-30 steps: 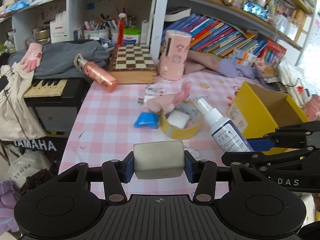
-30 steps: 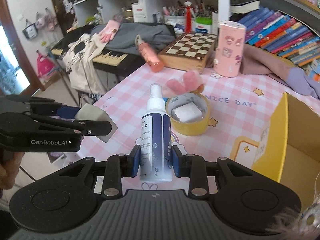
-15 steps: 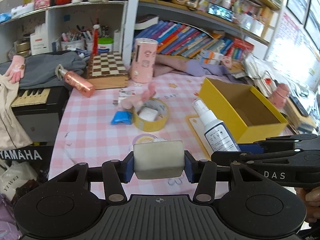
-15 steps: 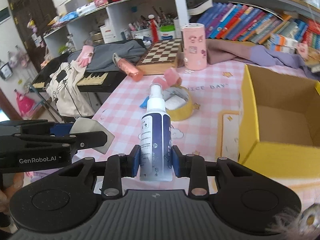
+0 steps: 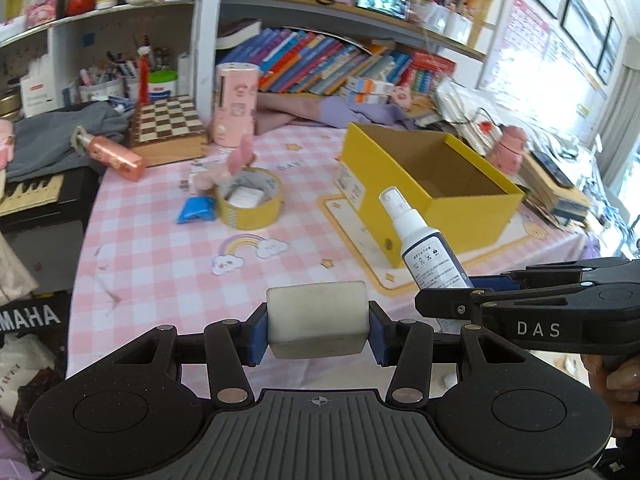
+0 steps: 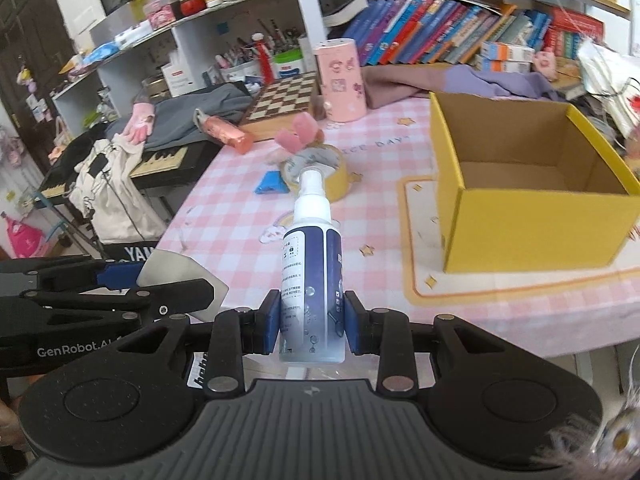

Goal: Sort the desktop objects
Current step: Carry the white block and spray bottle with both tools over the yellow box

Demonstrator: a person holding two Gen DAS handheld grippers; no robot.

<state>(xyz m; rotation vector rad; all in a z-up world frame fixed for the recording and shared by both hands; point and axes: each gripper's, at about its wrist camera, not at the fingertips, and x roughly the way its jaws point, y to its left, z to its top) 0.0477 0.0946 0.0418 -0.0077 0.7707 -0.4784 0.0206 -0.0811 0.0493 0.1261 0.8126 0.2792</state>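
We see pink-white checked tablecloth (image 5: 160, 264), yellow box (image 5: 472, 216) right of centre, white-navy spray bottle (image 6: 312, 276), grey-white block (image 5: 317, 324) bottom centre, yellow tape roll (image 5: 250, 206), blue packet (image 5: 195, 209), brown-cream chessboard (image 5: 168, 122) upper left.

**Task objects: pose and position**

Grey-white rectangular block (image 5: 317, 323): lying crosswise, clamped between blue pads at 6 o'clock in the left wrist view. Spray bottle (image 6: 312, 280): white nozzle, dark blue label, upright, clamped at its base. Yellow open-top box (image 6: 532, 224) at 3 o'clock of the bottle, empty. Yellow tape roll (image 5: 250, 203) and blue packet (image 5: 195, 209) at 11 o'clock.
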